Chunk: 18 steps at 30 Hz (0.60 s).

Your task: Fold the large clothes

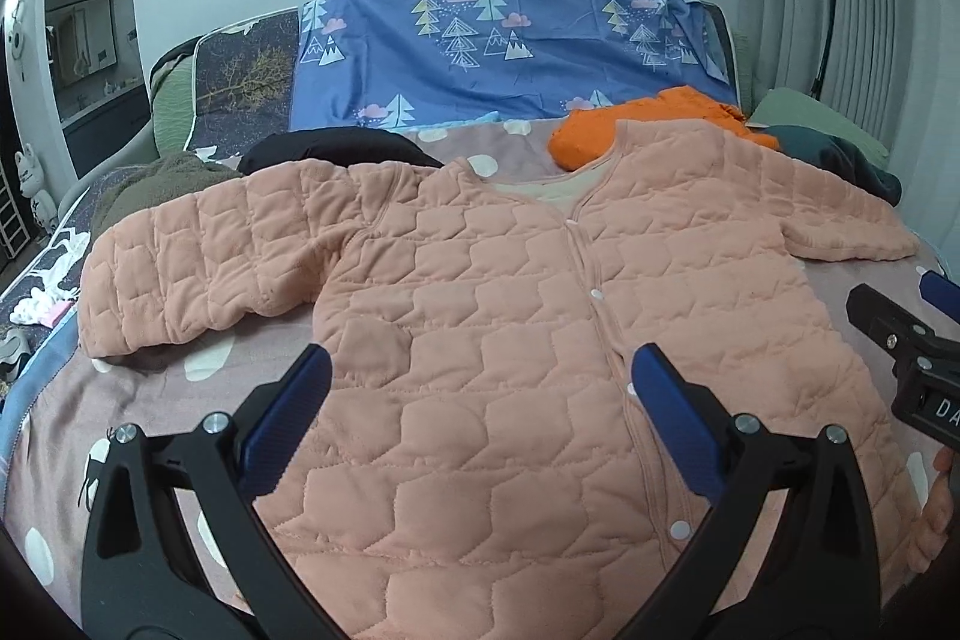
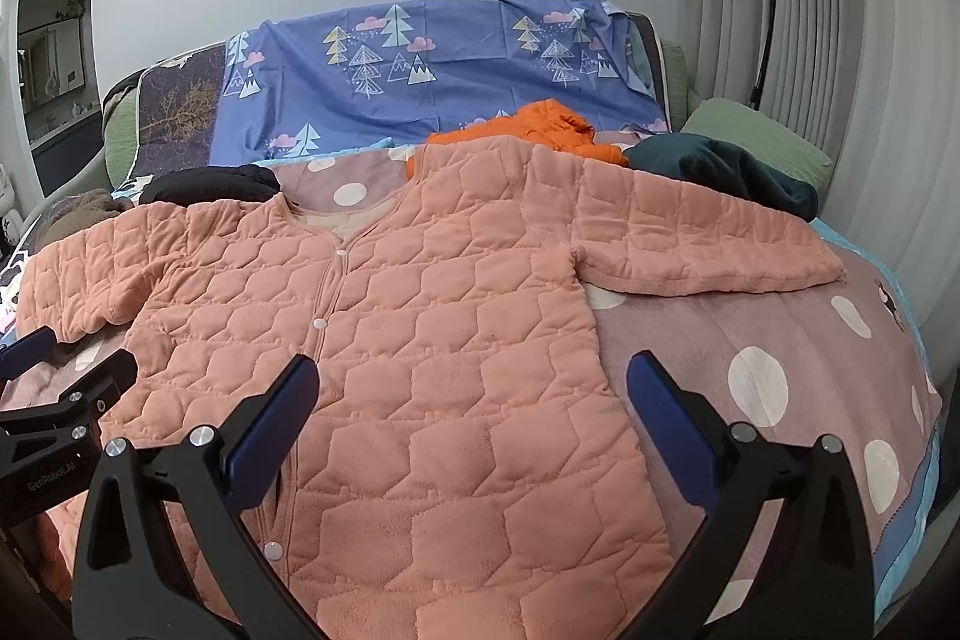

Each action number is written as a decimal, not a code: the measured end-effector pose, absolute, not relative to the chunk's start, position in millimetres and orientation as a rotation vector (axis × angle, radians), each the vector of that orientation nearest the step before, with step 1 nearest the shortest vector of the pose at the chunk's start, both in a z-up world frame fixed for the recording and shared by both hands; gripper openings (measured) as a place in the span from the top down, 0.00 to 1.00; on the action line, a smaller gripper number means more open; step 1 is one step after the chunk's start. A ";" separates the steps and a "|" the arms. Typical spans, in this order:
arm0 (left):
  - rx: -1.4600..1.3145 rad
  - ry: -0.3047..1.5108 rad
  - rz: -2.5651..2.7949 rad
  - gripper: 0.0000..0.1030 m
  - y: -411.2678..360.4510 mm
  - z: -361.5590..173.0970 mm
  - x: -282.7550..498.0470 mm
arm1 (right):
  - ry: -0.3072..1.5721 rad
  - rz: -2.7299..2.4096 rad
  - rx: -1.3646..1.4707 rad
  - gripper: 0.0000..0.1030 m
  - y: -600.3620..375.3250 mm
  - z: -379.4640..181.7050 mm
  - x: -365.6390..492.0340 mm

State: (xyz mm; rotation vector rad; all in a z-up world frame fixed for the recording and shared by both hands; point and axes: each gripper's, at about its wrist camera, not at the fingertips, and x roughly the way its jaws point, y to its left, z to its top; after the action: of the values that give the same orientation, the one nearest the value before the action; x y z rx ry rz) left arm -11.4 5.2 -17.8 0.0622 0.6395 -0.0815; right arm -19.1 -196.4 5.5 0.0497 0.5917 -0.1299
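lying flat, pink quilted jacket (image 1: 480,316), grippers spread

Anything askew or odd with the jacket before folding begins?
Nothing stands out. The pink quilted jacket lies flat, snapped shut, sleeves spread on the polka-dot blanket. Left gripper and right gripper hover open above it.

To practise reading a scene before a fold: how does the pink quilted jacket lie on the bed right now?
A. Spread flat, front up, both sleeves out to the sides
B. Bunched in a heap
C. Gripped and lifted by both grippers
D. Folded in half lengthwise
A: the pink quilted jacket lies flat, snaps showing, sleeves spread, with both grippers open and empty above it.
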 end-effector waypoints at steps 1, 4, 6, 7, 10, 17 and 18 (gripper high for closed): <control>0.063 0.640 -0.084 0.02 4.7 -17.1 -12.1 | 0.592 -0.130 0.052 0.01 -196.9 5.6 -19.0; 0.064 0.639 -0.093 0.04 3.3 -15.3 -13.2 | 0.594 -0.130 0.056 0.01 -198.4 5.8 -19.5; 0.065 0.639 -0.096 0.06 3.0 -14.4 -13.7 | 0.592 -0.131 0.054 0.01 -198.0 5.8 -19.6; 0.063 0.640 -0.099 0.07 2.8 -14.0 -13.7 | 0.590 -0.130 0.054 0.01 -198.0 5.7 -19.6; 0.058 0.645 -0.104 0.11 2.6 -13.7 -14.0 | 0.593 -0.133 0.051 0.01 -198.0 5.9 -19.0; 0.077 0.675 -0.123 0.29 -1.1 -17.4 -13.3 | 0.591 -0.130 0.055 0.01 -200.8 6.2 -20.6; 0.075 0.678 -0.125 0.31 -0.6 -18.0 -13.2 | 0.594 -0.129 0.060 0.01 -202.1 5.8 -20.5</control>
State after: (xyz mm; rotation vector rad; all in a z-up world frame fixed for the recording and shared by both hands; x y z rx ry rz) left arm -13.2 -0.6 -18.0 0.0751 0.6784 -0.1248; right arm -20.5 -202.1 5.8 0.0597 0.5936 -0.1286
